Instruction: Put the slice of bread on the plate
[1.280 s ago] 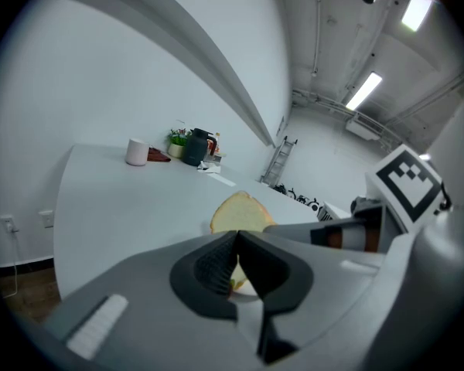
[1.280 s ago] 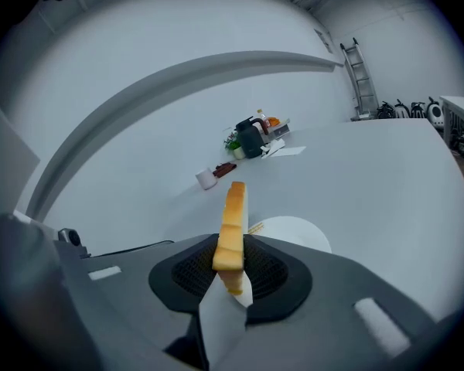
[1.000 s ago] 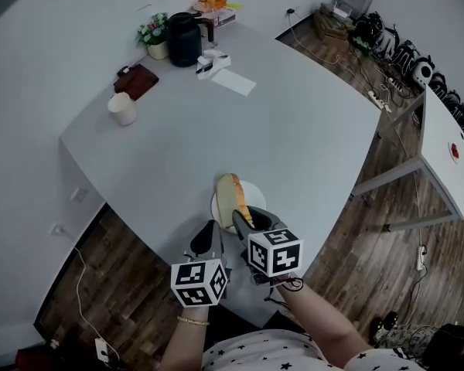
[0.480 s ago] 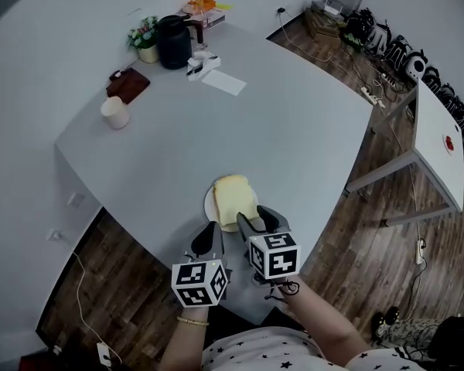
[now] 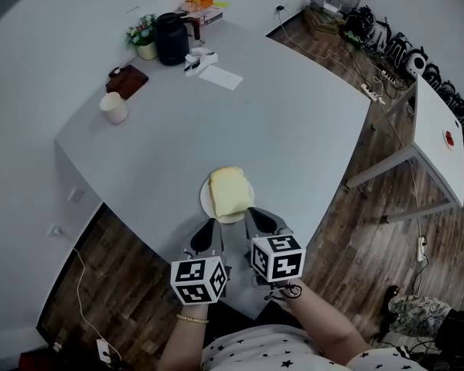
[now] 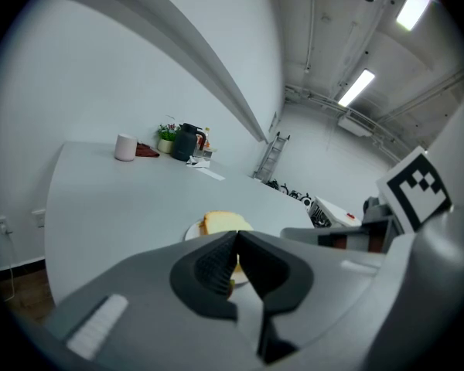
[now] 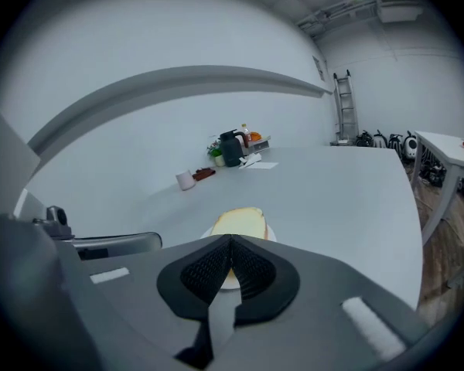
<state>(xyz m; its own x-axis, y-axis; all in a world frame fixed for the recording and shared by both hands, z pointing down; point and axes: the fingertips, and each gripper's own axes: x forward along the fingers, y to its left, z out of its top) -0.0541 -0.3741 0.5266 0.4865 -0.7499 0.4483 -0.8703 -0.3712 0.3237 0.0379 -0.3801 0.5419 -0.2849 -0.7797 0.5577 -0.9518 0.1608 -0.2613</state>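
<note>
A pale slice of bread (image 5: 229,191) lies flat on a small white plate (image 5: 233,219) near the table's near edge. The slice (image 7: 240,222) and the plate's rim (image 7: 271,233) also show ahead in the right gripper view, and the slice (image 6: 223,222) in the left gripper view. My right gripper (image 5: 261,221) sits just short of the plate, shut and empty, its pads meeting (image 7: 230,243). Beside it on the left, my left gripper (image 5: 209,230) is also shut with nothing in it (image 6: 236,238). Neither touches the bread.
At the table's far end stand a black kettle (image 5: 170,39), a flower pot (image 5: 145,40), a white cup (image 5: 114,107), a brown pouch (image 5: 128,79) and a white paper (image 5: 220,77). A second white table (image 5: 441,130) and cables lie to the right over wooden floor.
The slice, held on edge over the plate by the right gripper a second ago, now lies flat on it. The right gripper has let go, drawn back and shut.
</note>
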